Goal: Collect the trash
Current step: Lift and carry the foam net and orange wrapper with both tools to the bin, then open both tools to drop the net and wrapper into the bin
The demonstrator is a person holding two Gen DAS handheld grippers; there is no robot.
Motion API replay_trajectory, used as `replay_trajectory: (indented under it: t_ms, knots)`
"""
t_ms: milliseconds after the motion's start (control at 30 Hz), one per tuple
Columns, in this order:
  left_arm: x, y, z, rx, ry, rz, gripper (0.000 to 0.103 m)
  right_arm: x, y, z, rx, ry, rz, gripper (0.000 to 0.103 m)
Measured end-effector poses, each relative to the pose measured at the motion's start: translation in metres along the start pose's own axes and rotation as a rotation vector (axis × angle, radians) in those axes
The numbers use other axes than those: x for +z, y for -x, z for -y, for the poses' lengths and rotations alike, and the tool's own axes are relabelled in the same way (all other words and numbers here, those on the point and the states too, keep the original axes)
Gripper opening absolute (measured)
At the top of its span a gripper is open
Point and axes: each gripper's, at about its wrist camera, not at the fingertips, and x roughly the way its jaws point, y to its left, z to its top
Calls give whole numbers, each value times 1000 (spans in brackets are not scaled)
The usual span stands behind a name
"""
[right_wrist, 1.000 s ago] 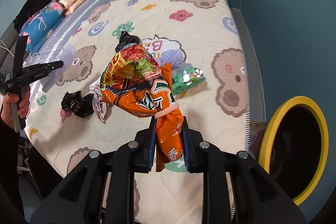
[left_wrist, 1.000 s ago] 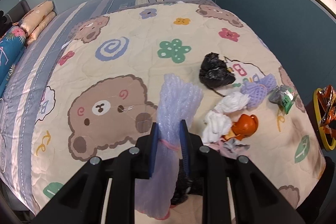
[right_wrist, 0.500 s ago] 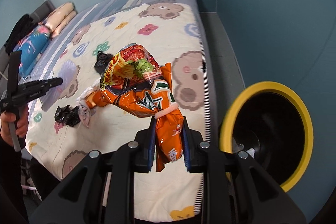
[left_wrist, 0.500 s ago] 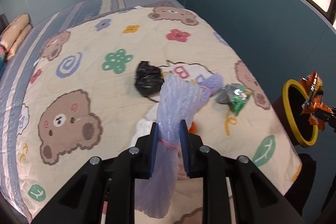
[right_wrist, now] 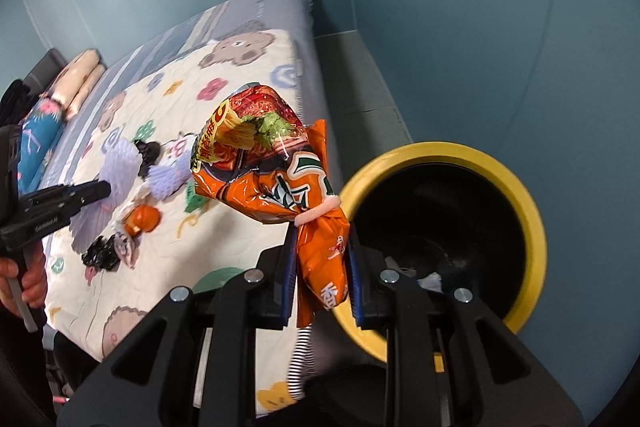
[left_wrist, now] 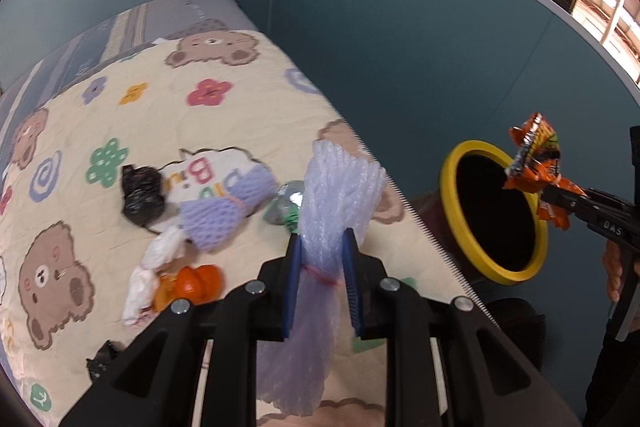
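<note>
My left gripper (left_wrist: 322, 241) is shut on a pale lilac foam net sleeve (left_wrist: 340, 183), held above the bed's right edge. My right gripper (right_wrist: 322, 239) is shut on an orange noodle wrapper (right_wrist: 276, 167) tied with a pink band, just left of the yellow-rimmed black bin (right_wrist: 536, 223). In the left wrist view the same wrapper (left_wrist: 536, 155) hangs over the bin's (left_wrist: 452, 195) far rim. On the bear-print quilt (left_wrist: 80, 131) lie a black bag (left_wrist: 142, 195), a purple foam net (left_wrist: 224, 215), a green wrapper (left_wrist: 286, 205), white tissues (left_wrist: 160, 255) and an orange piece (left_wrist: 198, 279).
The bin stands on the floor by the bed's right side, close to the teal wall (right_wrist: 460, 39). Pillows (right_wrist: 72, 83) lie at the bed's far left end. A small black scrap (left_wrist: 102, 361) sits near the quilt's front edge. A person's hand (right_wrist: 24, 279) grips the left tool.
Both grippers have swung rightward from over the bed toward the bin, each keeping its load. The bin now fills much of the right wrist view; the trash pile has slid to the left.
</note>
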Motion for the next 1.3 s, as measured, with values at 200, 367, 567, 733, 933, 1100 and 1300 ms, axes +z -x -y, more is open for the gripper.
replay_trajectory:
  t_ms: [200,367,567,733,933,1100,1300]
  knots:
    - [9,-11,43,-64,-46,-2,20,0,6,34,-33,-55,14,21]
    - [15,-21,74,-102,-75,-7,20,-1,6,61,-55,-103,20,21]
    - [22,-39,108,-134,-93,-13,20,-4,3,91,-71,-164,21,21]
    - [26,-59,137,-146,-95,-21,20,-4,-3,111,-81,-211,22,21]
    - [28,-82,170,-173,-111,-37,20,-4,-18,133,-83,-259,3,21]
    - [29,-105,189,-170,-108,-61,20,-4,-35,151,-75,-295,-18,22]
    - [35,-122,205,-193,-95,-51,21,-4,-48,173,-67,-354,-14,22]
